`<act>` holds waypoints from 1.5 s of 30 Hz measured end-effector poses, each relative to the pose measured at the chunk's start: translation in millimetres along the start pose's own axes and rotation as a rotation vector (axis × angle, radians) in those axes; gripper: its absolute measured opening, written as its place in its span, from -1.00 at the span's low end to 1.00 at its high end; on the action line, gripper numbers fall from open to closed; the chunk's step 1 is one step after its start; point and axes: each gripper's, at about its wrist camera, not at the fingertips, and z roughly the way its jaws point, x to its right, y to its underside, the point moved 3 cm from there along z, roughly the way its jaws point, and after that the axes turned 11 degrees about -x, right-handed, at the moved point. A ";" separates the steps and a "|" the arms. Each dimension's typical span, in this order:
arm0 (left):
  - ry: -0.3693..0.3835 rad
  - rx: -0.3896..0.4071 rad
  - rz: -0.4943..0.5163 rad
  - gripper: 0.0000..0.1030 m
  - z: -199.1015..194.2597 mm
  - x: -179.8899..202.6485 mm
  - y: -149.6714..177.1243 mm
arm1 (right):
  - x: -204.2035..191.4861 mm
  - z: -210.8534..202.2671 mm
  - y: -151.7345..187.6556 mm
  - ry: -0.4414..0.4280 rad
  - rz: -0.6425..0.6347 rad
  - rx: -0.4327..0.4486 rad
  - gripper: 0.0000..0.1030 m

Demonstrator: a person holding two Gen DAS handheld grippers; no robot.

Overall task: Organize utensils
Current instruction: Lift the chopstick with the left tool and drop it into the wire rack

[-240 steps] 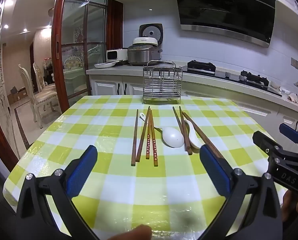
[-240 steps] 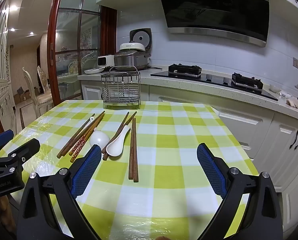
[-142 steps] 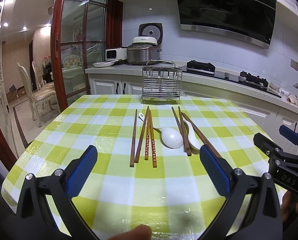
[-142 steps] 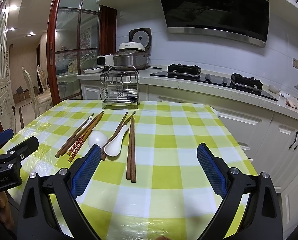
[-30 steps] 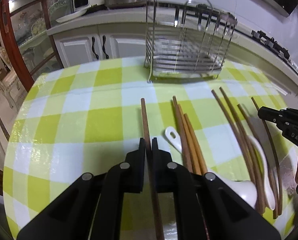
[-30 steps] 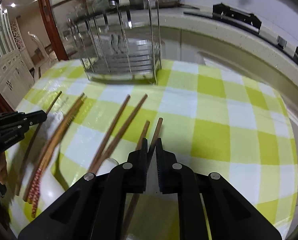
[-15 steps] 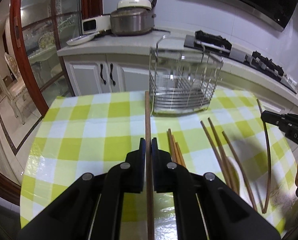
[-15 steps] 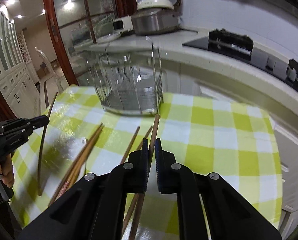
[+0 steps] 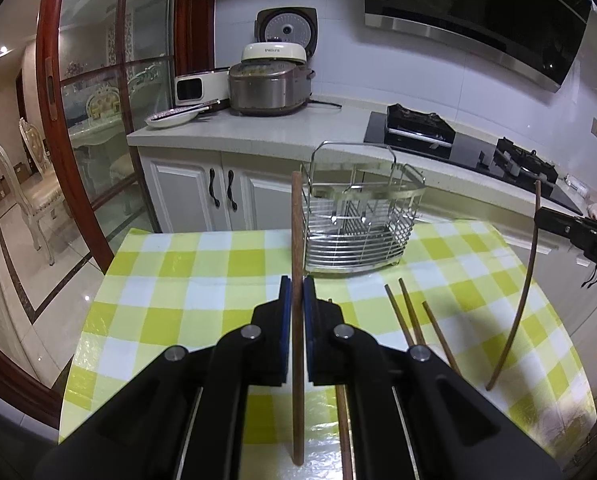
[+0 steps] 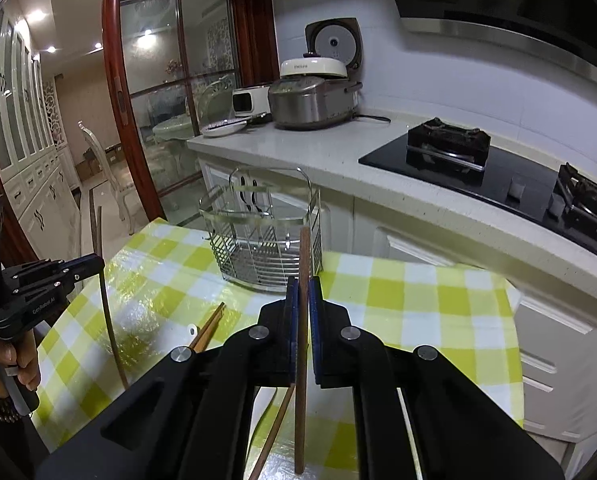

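Left gripper (image 9: pixel 297 298): jaws narrow, clamped on one dark chopstick (image 9: pixel 297 240), held upright, its lower end clear of the checked table (image 9: pixel 178 280).

Right gripper (image 10: pixel 303 292): jaws just closing, pinching a second chopstick (image 10: pixel 303 252) likewise upright.

Wire utensil rack (image 9: pixel 358 224): ahead of both tools, just right of the left one's stick, empty as far as visible.

Remaining chopsticks (image 9: pixel 408 316): flat on the table, below and right of the left gripper.

Step in hand, as judged: carry both sticks to the rack. Keep each vertical, bring the lower tip over a compartment before lowering, and release only once the tip sits inside the wires. One hand at a time avoids crossing.
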 end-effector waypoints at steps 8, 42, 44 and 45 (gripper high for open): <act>0.013 0.028 0.001 -0.89 -12.1 3.2 -19.6 | 1.6 -9.4 -16.4 0.006 0.000 0.010 -0.84; 0.073 0.177 0.092 -0.89 -62.8 46.0 -216.2 | -22.8 -56.0 -246.6 -0.019 -0.062 0.124 -0.85; 0.072 0.181 0.084 -0.89 -54.3 45.4 -220.3 | -25.8 -40.9 -249.4 -0.026 -0.063 0.116 -0.85; 0.071 0.181 0.082 -0.89 -50.3 45.0 -220.4 | -26.5 -31.6 -251.3 -0.028 -0.062 0.112 -0.85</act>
